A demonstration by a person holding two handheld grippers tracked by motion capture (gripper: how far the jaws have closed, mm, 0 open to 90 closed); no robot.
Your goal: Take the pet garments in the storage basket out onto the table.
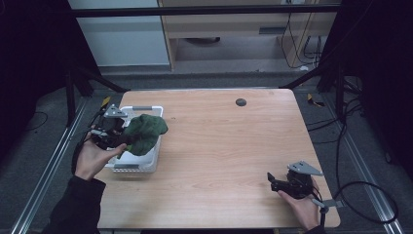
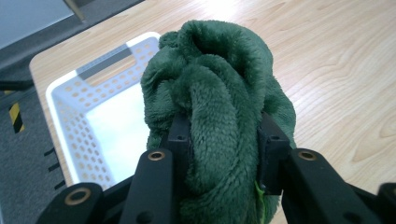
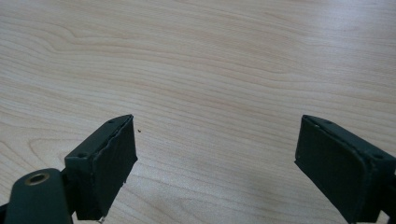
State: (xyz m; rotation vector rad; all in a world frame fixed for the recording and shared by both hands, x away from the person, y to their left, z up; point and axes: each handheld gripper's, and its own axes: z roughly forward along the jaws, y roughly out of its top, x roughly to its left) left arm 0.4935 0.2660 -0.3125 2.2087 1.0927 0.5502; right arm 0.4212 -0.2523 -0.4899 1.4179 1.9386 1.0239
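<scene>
Left tongs (image 2: 224, 135) clamped on bunched fluffy dark-green cloth (image 1: 144, 132) above white perforated plastic basket (image 1: 146, 163), right tongs (image 3: 215, 163) wide open, empty; risk of loose folds snagging the rim.

A light wooden table (image 1: 229, 146) fills the middle of the frame, with a small dark round cap (image 1: 241, 102) near its far edge. Grey carpet (image 1: 204, 80) surrounds it. Pale wooden cabinets (image 1: 234, 29) stand at upper centre; black cables (image 1: 360, 195) trail at lower right.
</scene>
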